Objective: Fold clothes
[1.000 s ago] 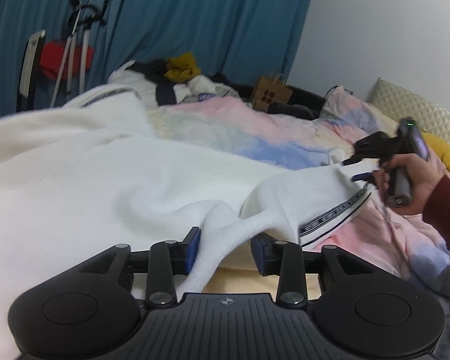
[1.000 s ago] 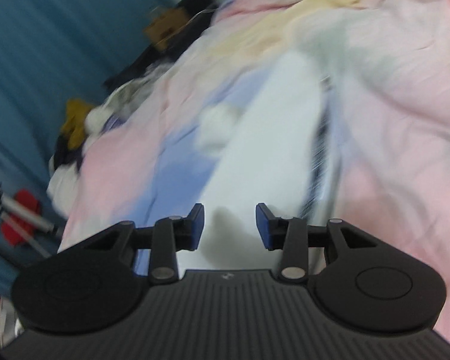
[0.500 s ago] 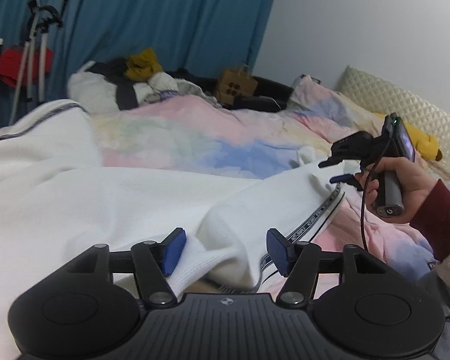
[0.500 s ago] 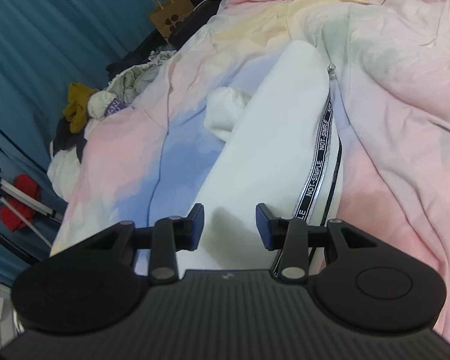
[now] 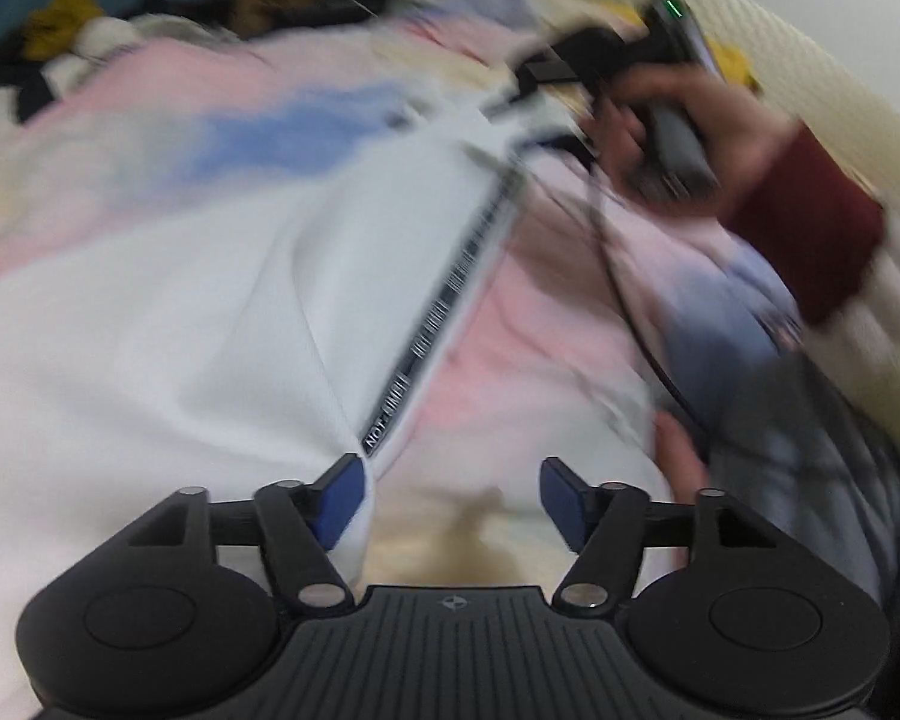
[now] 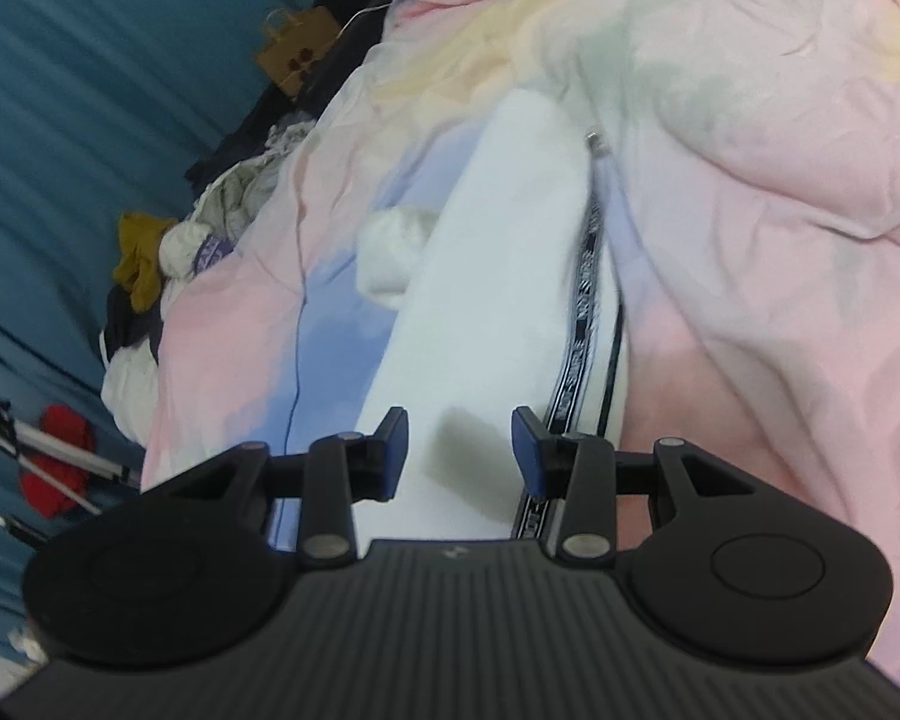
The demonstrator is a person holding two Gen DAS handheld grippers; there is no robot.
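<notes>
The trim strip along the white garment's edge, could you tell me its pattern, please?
Black trim strip with white lettering, clearest in the right wrist view.

White garment (image 6: 486, 300): soft matt cloth, edged with a woven black tape (image 6: 582, 324) printed in white letters. Quilt (image 6: 750, 180) beneath the garment: thin creased cloth, matt, in pastel dyes. Right gripper (image 6: 457, 450) above the garment: matt black plastic with a ribbed body, blue pads (image 6: 393, 450), dull metal pivot pins. Left gripper (image 5: 450, 498): same finish. Paper bag (image 6: 297, 54) beyond the quilt: brown kraft paper. Curtain (image 6: 90, 90) behind it: pleated blue cloth.
</notes>
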